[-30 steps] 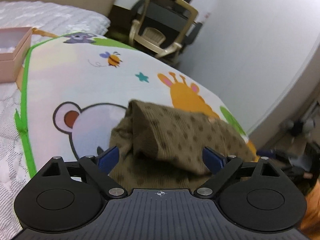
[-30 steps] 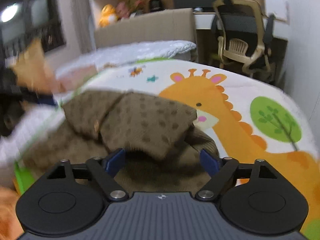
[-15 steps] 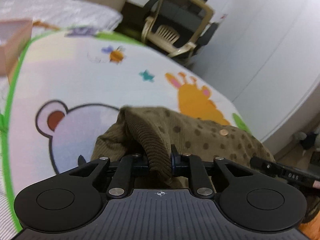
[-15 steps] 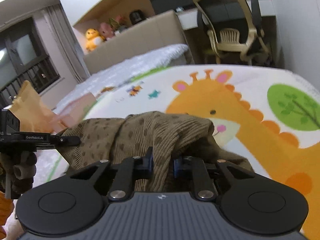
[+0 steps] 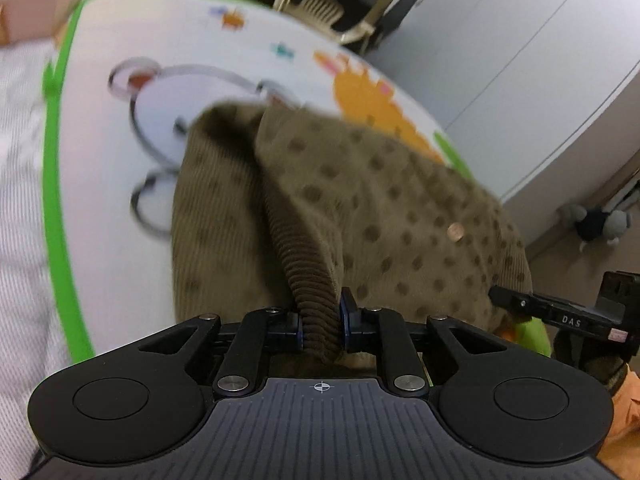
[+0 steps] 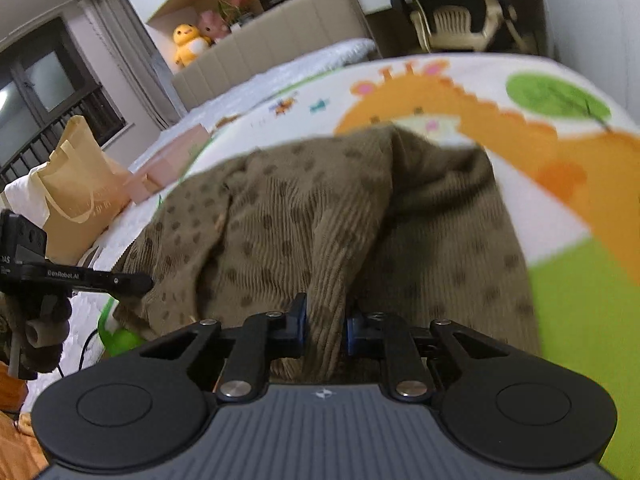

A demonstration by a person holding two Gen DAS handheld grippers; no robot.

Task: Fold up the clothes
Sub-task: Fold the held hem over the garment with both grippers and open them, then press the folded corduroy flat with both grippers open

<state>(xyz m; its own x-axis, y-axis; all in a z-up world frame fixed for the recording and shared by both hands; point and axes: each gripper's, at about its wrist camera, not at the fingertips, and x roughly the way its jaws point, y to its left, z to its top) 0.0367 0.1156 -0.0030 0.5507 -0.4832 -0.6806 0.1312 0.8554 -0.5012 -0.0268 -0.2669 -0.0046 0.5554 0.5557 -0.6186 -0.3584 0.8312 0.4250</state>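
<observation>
Tools (image 5: 320,320) nearer, garment (image 5: 360,200) blurred

Rumpled brown dotted garment (image 5: 360,184)

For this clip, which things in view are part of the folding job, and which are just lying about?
Part of the job:
brown dotted garment
left gripper, shut on its ribbed edge
right gripper, shut on it too

Lying about:
animal-print mat
pink box
tan tote bag
yellow plush toy
chair

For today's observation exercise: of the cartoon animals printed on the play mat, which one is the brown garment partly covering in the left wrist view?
The bear, outlined in grey; the brown garment overlaps its face. The orange giraffe lies beyond it.
</observation>
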